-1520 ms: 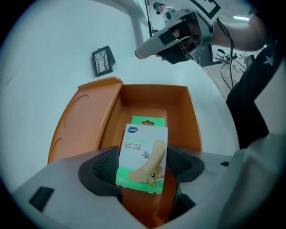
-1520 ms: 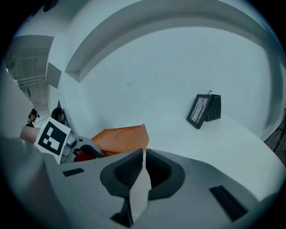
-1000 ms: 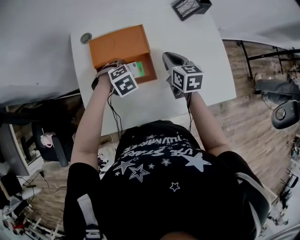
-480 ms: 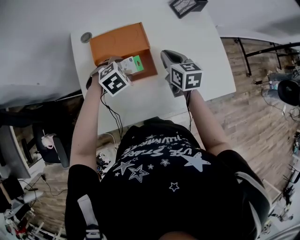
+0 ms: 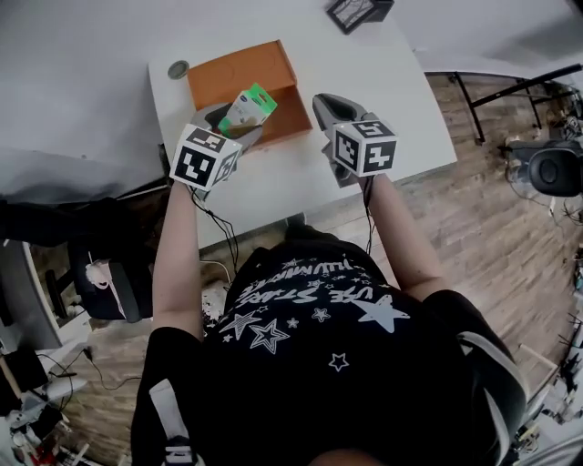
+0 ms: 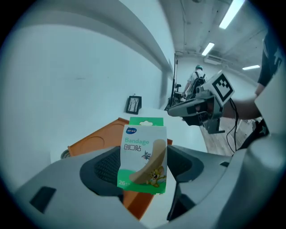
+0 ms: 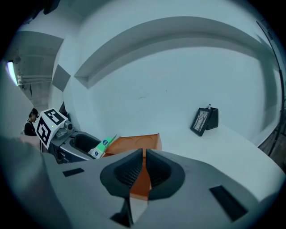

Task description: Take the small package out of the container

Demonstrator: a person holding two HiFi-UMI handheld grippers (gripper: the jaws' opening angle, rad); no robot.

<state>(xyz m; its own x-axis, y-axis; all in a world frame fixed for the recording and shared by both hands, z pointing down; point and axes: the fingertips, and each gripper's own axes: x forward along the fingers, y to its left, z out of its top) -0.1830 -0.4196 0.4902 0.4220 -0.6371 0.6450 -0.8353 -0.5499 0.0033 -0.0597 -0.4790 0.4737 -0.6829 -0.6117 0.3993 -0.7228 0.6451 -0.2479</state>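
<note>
White table [image 5: 401,109] against a pale wall, with wood floor [image 5: 492,209] showing on the near and right sides. Logging from the left.

- Far left corner of the table: a small round disc [image 5: 178,69], lying flat just beside the orange container [image 5: 239,75]. I can't tell what it is.
- The orange container sits at the back left of the table, and its top shows shallow round recesses.
- Left gripper [image 5: 239,126]: raised over the near edge of the container, marker cube toward me. In its own view the jaws pinch the small package [image 6: 143,152] by its lower part, one ribbed pad on each face.
- The package stands upright in that grip. It is a green and white card printed "Bandage", with a plaster strip and a cartoon figure drawn on it. It is up in the air and out of the container; the orange box lies behind and below it in the left gripper view. In the head view it shows as a tilted green and white card over the container's near side.
- Right gripper [image 7: 143,169]: just right of the container and above the table, near the left gripper but apart from it. Its jaws are pressed together, pads meeting along a thin seam, and the only thing visible past them is the orange box behind.
- Far right edge of the table: a black stand [image 5: 357,11] holding a framed panel, well apart from the container.
</note>
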